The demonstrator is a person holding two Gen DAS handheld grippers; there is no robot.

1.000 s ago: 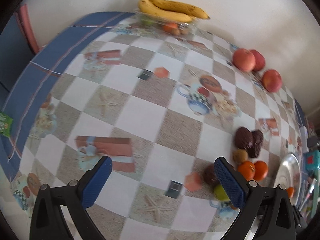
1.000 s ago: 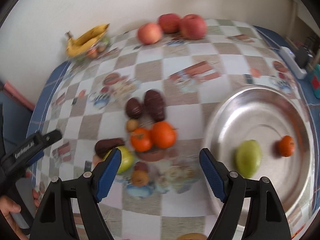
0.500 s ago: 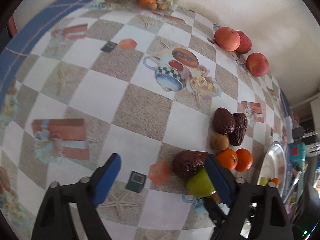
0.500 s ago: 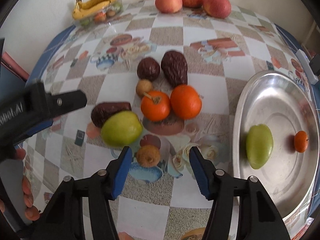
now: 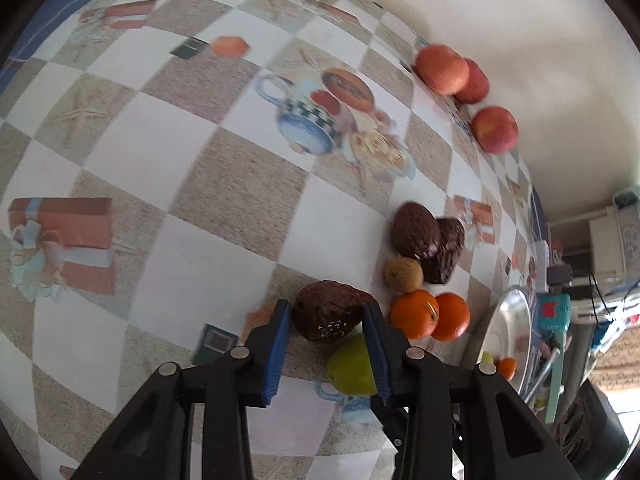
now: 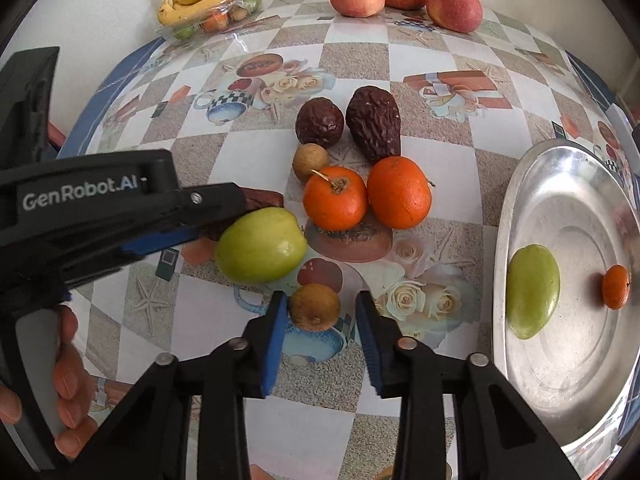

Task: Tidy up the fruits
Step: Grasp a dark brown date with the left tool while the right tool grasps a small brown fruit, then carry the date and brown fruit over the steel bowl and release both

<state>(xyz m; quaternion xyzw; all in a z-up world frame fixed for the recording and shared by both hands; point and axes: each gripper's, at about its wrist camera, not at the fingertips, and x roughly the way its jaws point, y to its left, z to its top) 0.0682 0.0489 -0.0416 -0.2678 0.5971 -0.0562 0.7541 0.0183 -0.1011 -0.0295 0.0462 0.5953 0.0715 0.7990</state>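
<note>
**Fingers close in on two fruits**

Fingers of the left gripper (image 5: 325,326) have just been closing and now pinch the dark wrinkled avocado (image 5: 330,316) on the counter (image 5: 192,184), beside the green apple (image 5: 352,368). Over on the right gripper (image 6: 320,312), the fingers have just been closing too, and they squeeze a small brown fruit (image 6: 315,306) lying near the silver tray (image 6: 560,380).
</note>
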